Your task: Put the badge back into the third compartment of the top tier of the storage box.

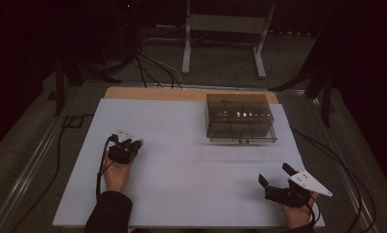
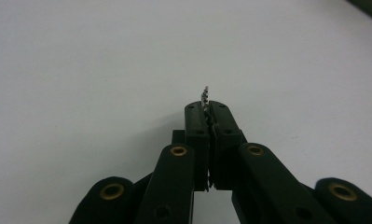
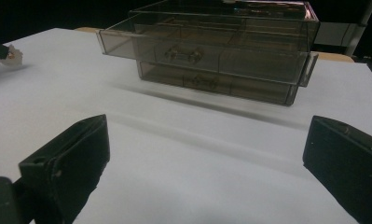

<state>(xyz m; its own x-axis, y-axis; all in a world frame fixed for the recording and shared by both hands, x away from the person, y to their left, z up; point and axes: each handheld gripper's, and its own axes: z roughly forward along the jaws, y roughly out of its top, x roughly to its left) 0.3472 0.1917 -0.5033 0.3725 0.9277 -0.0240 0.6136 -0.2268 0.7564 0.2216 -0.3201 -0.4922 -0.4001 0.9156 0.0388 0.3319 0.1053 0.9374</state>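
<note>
Here, the left gripper (image 2: 207, 112) pinches a small, thin, silvery threaded piece (image 2: 204, 95), perhaps a screw, whose tip alone protrudes between its closed jaws; so slight a hold could let it slip or twist free onto the white table sheet (image 1: 181, 165). The left hand (image 1: 116, 175) rests low on the sheet, aimed forward. The right gripper (image 1: 274, 177), jaws spread wide and empty, points towards the smoky transparent plastic two-drawer box (image 3: 221, 56), upper drawer slightly open.
</note>
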